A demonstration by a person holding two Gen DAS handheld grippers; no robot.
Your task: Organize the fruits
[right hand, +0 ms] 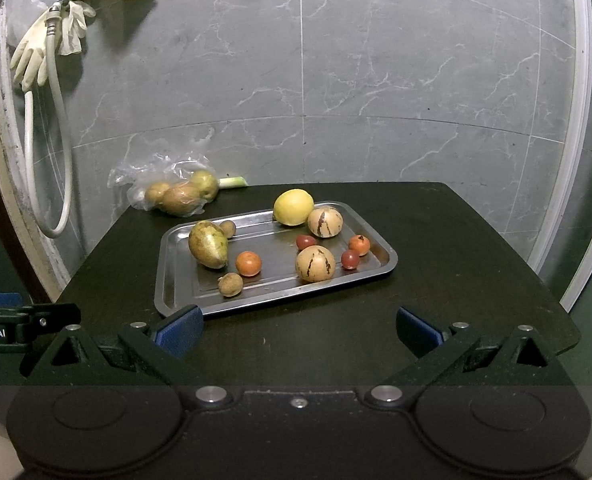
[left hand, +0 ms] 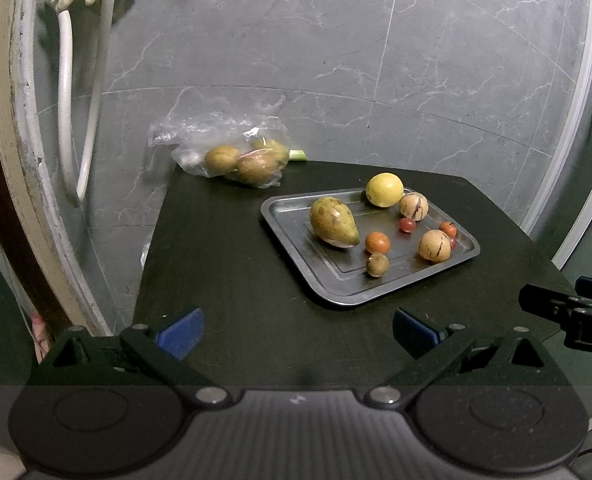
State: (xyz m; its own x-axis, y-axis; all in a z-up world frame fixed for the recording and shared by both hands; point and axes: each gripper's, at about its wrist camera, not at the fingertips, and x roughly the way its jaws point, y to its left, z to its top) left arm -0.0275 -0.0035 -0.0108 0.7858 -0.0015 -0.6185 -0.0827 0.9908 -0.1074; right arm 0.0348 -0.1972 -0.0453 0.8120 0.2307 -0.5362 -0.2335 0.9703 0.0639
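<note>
Fruits are seen gathered on a metal tray set on a dark desk. Nearest in each wrist view, the right tool and the left tool are held over the desk's near edge, each with its blue-padded fingers spread wide apart and nothing between them. Just beyond the right tool, the tray's near rim is met. On the tray, a small brown fruit lies closest, with an orange fruit just behind it and a large green-yellow mango to the left. A striped round fruit is placed to the right, near three small red fruits. Farther back, a second striped fruit and a yellow lemon are found touching at the far rim. Beyond the tray, a clear plastic bag holding more fruit is left at the desk's far left corner, against a grey marble wall.
</note>
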